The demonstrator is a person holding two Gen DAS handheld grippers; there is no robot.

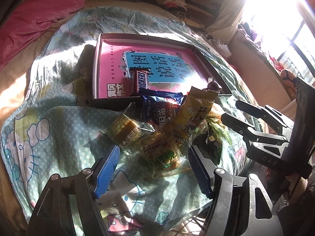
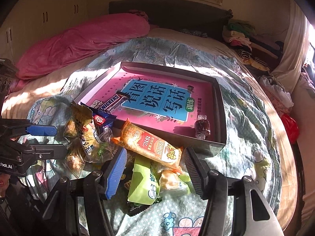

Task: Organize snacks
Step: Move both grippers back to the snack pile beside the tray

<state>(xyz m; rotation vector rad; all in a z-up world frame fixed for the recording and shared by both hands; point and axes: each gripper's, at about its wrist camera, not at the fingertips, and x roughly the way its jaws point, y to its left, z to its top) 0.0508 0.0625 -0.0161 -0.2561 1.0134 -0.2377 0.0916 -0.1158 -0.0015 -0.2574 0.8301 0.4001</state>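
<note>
From my right gripper [image 2: 154,169] I look down on a heap of snacks at the near edge of a shallow dark box [image 2: 220,116] that sits on a cartoon-print bedspread [image 2: 246,122]. The orange cracker pack [image 2: 149,143] runs its long axis from upper left, where one end leans on the box's near rim, down to the lower right, where its other end lies between my two parted fingers, neither pad touching it, nothing held. Below it a light green pack [image 2: 143,184] lies roughly upright in the frame, also between those fingers. Inside the box I count two items: one Snickers bar [image 2: 112,103] lying slantwise at the near left corner on the pink book cover [image 2: 157,98], and one small dark wrapped candy [image 2: 202,128] near the right wall. From my left gripper [image 1: 153,157] the jaws also stand apart and empty, with a clear-wrapped yellow-green snack [image 1: 163,155] lying between them. Just beyond it are one blue cookie pack [image 1: 163,108], one small yellow cake with a barcode [image 1: 126,129], and one tall yellow bag [image 1: 193,114] standing tilted, its torn top pointing toward the box.
</note>
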